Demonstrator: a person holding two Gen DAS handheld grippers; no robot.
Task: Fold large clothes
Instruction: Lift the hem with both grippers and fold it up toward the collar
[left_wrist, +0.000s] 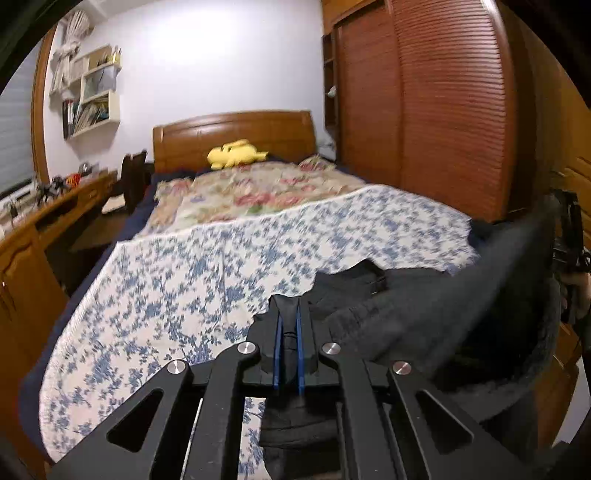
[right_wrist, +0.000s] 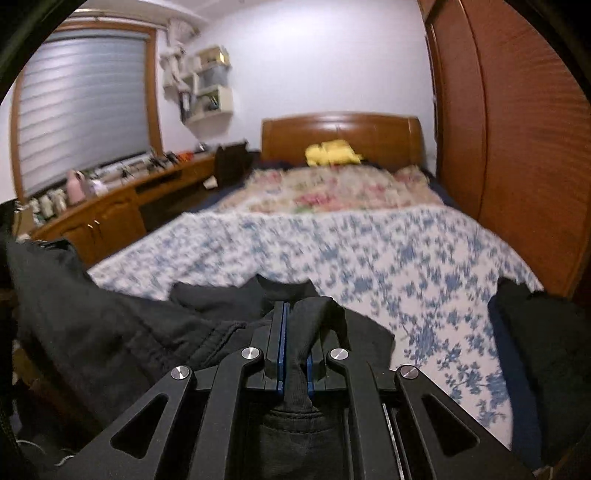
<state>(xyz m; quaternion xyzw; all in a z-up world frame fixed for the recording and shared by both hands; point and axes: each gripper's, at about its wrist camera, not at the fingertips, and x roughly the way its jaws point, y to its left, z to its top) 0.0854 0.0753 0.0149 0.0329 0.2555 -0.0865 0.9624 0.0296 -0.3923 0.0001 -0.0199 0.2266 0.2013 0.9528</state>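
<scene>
A large black garment (left_wrist: 436, 314) hangs between both grippers above the near end of the bed. In the left wrist view my left gripper (left_wrist: 289, 314) is shut on a fold of the black cloth, which stretches away to the right towards the other gripper (left_wrist: 567, 258) and a hand at the frame's edge. In the right wrist view my right gripper (right_wrist: 295, 317) is shut on another bunch of the same black garment (right_wrist: 110, 325), which sags off to the left. A further part of the dark cloth (right_wrist: 535, 332) shows at the right edge.
The bed carries a blue-and-white floral sheet (left_wrist: 207, 266) near me and a pink floral quilt (left_wrist: 258, 192) farther back, with a yellow plush toy (left_wrist: 236, 152) at the wooden headboard. A wooden desk (right_wrist: 110, 210) runs along the left, a slatted wardrobe (left_wrist: 443, 110) along the right.
</scene>
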